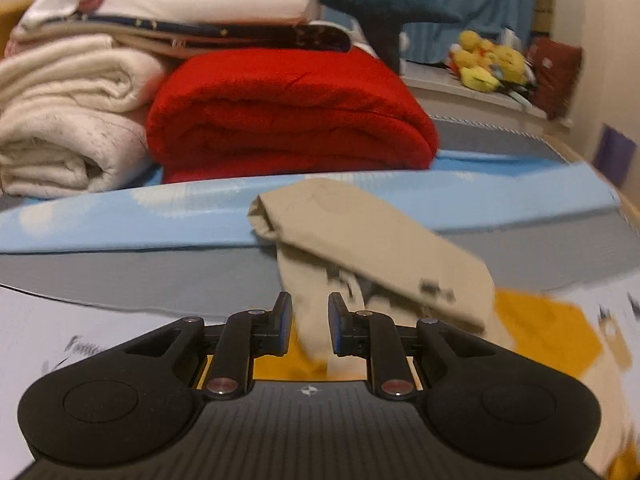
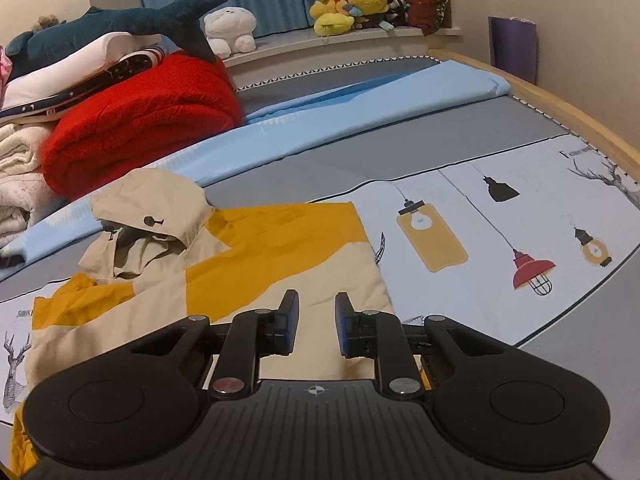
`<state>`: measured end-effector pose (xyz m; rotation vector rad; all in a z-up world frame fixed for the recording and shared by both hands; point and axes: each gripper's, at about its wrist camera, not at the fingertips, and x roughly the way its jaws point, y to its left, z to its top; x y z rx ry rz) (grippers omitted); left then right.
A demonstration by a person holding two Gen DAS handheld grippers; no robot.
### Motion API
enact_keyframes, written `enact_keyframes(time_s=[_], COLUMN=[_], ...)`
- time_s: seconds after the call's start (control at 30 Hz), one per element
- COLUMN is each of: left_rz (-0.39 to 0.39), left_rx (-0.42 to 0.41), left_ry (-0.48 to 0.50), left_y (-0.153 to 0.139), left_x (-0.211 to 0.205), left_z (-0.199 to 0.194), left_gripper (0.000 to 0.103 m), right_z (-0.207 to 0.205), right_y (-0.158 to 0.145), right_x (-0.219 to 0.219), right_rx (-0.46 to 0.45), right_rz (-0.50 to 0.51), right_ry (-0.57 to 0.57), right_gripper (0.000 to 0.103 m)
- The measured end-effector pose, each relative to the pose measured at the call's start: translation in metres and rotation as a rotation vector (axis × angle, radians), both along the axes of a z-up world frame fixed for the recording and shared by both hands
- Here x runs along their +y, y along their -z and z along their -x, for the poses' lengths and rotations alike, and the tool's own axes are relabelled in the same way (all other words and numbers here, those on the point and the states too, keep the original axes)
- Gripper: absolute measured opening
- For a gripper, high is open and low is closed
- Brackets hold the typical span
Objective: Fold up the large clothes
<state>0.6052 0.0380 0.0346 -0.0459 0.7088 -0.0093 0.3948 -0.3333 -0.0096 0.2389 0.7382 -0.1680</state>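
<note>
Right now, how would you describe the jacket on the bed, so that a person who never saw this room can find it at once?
Look at the bed with the grey and light blue cover printed with lamps. The jacket lies flat on its near part, in front of the folded red blanket. It is the only piece in beige with mustard-yellow patches, and its beige hood points toward the blanket pile.

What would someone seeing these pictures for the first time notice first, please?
Probably the folded red blanket piled at the left of the bed, with a dark plush shark lying on the stack behind it. Next, the beige and yellow hooded jacket spread on the lamp-printed sheet, just ahead of the right hand-held gripper.
</note>
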Motion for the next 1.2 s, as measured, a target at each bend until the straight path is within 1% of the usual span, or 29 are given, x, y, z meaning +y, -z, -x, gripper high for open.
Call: enact_keyframes(time_s=[0.07,0.2,0.23,0.33,0.37,0.4,0.47,0.53,0.7,0.73,0.77,0.8,0.83,0.9,0.97,1.03,1.13,1.17,1.2], left_rz=[0.014,0.052,0.061,0.084,0.098,0.116,0.150,0.171,0.200,0.206,0.212,0.213,0.211,0.205,0.238,0.272,0.276,0.266,0.237], left_rx=[-0.001,0.008,0.015,0.039,0.042,0.046,0.059,0.069,0.089,0.091,0.093,0.096,0.092,0.065,0.039,0.005,-0.043,-0.079,-0.130], left_ry=[-0.035,-0.070,-0.083,-0.168,-0.188,-0.200,-0.216,-0.222,-0.241,-0.243,-0.243,-0.241,-0.234,-0.198,-0.160,-0.085,0.045,0.084,0.126], left_y=[0.006,0.024,0.029,0.045,0.051,0.055,0.065,0.073,0.089,0.092,0.093,0.092,0.089,0.074,0.053,0.024,-0.019,-0.034,-0.049], left_x=[0.002,0.009,0.012,0.021,0.025,0.029,0.035,0.039,0.039,0.039,0.039,0.038,0.036,0.030,0.025,0.017,0.000,-0.005,-0.013], left_z=[-0.036,-0.097,-0.109,-0.142,-0.152,-0.159,-0.174,-0.184,-0.199,-0.201,-0.201,-0.201,-0.199,-0.188,-0.172,-0.143,-0.075,-0.044,-0.003], left_gripper=[0.021,0.021,0.022,0.033,0.034,0.035,0.041,0.045,0.044,0.038,0.017,0.009,0.005,0.003,0.002,0.002,0.002,0.002,0.002], right_z=[-0.003,-0.008,-0.009,-0.012,-0.012,-0.012,-0.012,-0.013,-0.017,-0.017,-0.018,-0.018,-0.018,-0.019,-0.018,-0.017,-0.013,-0.012,-0.010], right_y=[0.002,0.008,0.009,0.014,0.016,0.016,0.016,0.018,0.023,0.024,0.024,0.024,0.024,0.024,0.022,0.020,0.013,0.011,0.008], right_x=[-0.004,-0.008,-0.009,-0.010,-0.011,-0.010,-0.009,-0.009,-0.012,-0.012,-0.011,-0.011,-0.010,-0.010,-0.010,-0.011,-0.014,-0.015,-0.015], right_rx=[0.009,0.032,0.036,0.056,0.060,0.061,0.062,0.069,0.089,0.090,0.092,0.093,0.094,0.094,0.090,0.085,0.067,0.058,0.049], right_rz=[-0.005,-0.007,-0.005,-0.009,-0.013,-0.014,-0.005,0.006,-0.004,-0.004,-0.005,-0.007,-0.010,-0.014,-0.016,-0.029,-0.052,-0.054,-0.055], right_ry=[0.004,0.005,0.005,0.012,0.013,0.011,-0.003,-0.005,0.005,0.003,0.002,0.002,0.002,0.002,0.004,0.012,0.027,0.030,0.034], right_gripper=[0.021,0.021,0.021,0.021,0.021,0.021,0.021,0.022,0.022,0.022,0.022,0.022,0.022,0.022,0.022,0.022,0.022,0.022,0.022])
